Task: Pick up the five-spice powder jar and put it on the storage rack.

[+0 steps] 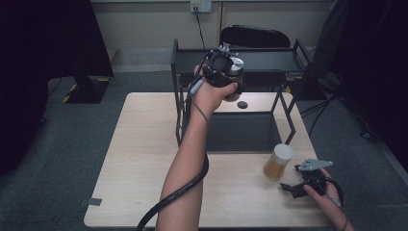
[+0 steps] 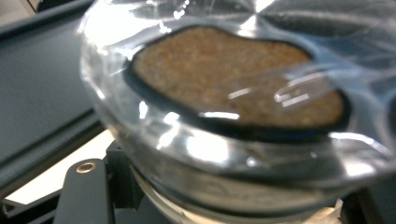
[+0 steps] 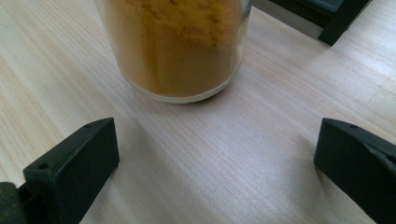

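Note:
My left gripper (image 1: 230,72) is raised in front of the black rack's top shelf (image 1: 269,60) and is shut on a clear jar (image 1: 235,68) of brown grains. In the left gripper view the jar (image 2: 233,93) sits tilted and very close, its rounded glass between the jaws. A second jar (image 1: 278,162) with a white lid and yellow powder stands on the table at the right. My right gripper (image 1: 291,189) rests low on the table just right of it, open. In the right gripper view that jar (image 3: 177,46) stands ahead of the spread jaws, apart from them.
The black two-tier rack stands at the back of the light wooden table (image 1: 144,159), its lower tray (image 1: 240,132) bare. A small dark round thing (image 1: 242,104) lies on the table behind the tray. A black chair (image 1: 255,36) is behind the rack.

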The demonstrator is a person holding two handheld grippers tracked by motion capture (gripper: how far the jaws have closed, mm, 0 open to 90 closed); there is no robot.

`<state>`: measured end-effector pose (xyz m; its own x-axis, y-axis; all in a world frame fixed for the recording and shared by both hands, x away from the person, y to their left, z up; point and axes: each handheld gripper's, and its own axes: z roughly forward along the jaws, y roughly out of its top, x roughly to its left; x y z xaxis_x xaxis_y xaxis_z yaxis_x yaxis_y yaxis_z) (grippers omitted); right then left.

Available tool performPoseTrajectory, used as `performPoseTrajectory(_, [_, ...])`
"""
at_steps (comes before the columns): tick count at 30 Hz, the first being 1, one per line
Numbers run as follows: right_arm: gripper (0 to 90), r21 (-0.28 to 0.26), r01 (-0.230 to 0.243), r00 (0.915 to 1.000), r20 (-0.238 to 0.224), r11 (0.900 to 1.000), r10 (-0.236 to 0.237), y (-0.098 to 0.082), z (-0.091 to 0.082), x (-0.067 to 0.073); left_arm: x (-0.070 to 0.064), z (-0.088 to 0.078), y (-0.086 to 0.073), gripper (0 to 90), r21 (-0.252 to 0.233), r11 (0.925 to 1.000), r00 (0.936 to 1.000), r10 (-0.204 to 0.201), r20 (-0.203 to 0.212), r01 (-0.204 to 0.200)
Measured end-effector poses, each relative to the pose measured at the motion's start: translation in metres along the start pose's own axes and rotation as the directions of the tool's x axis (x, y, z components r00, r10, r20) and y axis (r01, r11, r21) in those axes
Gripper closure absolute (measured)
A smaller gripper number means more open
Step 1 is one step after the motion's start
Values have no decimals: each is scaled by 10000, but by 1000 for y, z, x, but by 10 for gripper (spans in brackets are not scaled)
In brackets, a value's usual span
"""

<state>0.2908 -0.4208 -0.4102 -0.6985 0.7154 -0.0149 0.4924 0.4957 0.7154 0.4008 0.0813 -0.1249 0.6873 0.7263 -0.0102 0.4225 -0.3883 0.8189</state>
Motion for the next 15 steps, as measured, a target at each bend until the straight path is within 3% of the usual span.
performPoseTrajectory(15, [0,-2,13,10000,1,10000,-13,0,0,0,1,-3,37,315,37,10000,9995,-39,-304,40])
